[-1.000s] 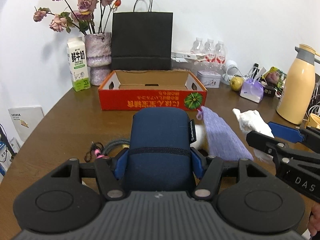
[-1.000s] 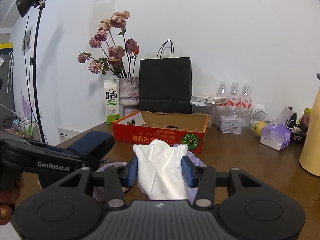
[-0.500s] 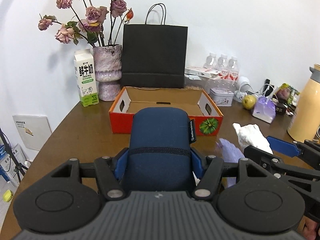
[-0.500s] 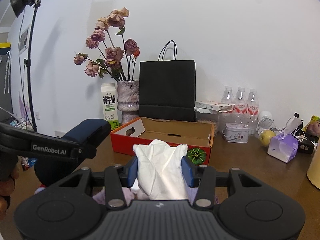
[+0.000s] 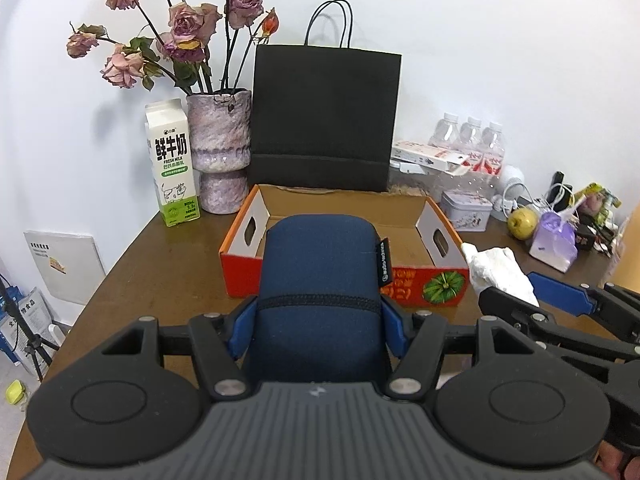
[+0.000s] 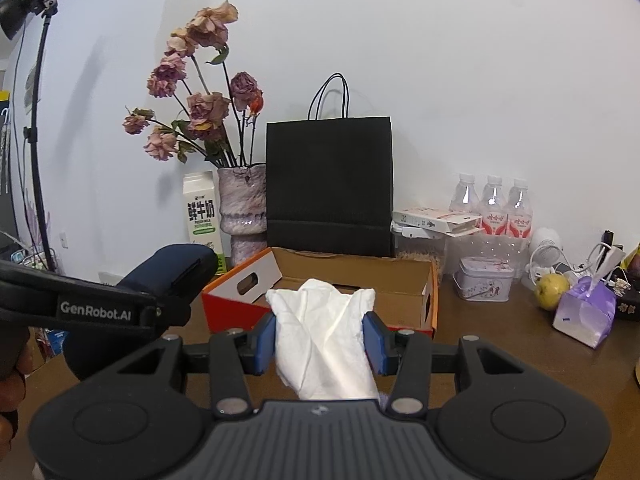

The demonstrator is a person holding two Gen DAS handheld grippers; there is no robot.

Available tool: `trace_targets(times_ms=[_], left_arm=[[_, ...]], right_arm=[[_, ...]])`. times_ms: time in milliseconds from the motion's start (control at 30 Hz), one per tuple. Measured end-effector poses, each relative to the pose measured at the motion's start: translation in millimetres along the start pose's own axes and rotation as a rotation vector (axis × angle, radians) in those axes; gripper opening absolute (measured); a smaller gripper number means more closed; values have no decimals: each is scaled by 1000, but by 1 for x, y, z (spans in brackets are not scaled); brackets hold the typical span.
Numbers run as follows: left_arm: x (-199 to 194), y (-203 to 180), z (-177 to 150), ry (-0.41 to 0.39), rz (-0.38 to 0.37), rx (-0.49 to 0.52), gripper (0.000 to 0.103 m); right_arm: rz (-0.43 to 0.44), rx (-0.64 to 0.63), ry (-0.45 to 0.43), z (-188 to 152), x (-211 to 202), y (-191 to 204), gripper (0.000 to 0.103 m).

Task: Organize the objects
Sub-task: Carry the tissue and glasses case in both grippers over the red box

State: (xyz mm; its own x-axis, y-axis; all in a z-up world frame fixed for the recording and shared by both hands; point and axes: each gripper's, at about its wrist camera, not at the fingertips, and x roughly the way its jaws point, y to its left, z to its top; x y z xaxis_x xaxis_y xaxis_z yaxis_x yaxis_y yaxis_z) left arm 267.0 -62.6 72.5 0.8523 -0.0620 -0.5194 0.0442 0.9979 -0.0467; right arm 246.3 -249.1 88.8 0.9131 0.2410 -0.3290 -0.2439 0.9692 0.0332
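Moved: both hand-held grippers have come nearer the orange cardboard box (image 5: pixel 344 276), which now looks larger than 1 second ago.
Left hand-held gripper (image 5: pixel 318 316): pinching a navy zip pouch (image 5: pixel 320 276) held above the table (image 5: pixel 160 264), just before the box's front edge.
Box: open top, interior bare; black paper bag (image 5: pixel 324 116) behind.
Right hand-held gripper (image 6: pixel 320 338): clamped on a white crumpled cloth (image 6: pixel 320 336), near the box's front rim.

Bright, even light; fisheye-warped edges
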Motion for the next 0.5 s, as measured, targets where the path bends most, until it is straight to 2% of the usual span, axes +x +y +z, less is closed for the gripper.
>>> trace_targets(times_ms=[500], left_arm=[[60, -3, 49, 19, 10, -2, 64]], right_arm=[[-25, 14, 41, 41, 81, -16, 45]])
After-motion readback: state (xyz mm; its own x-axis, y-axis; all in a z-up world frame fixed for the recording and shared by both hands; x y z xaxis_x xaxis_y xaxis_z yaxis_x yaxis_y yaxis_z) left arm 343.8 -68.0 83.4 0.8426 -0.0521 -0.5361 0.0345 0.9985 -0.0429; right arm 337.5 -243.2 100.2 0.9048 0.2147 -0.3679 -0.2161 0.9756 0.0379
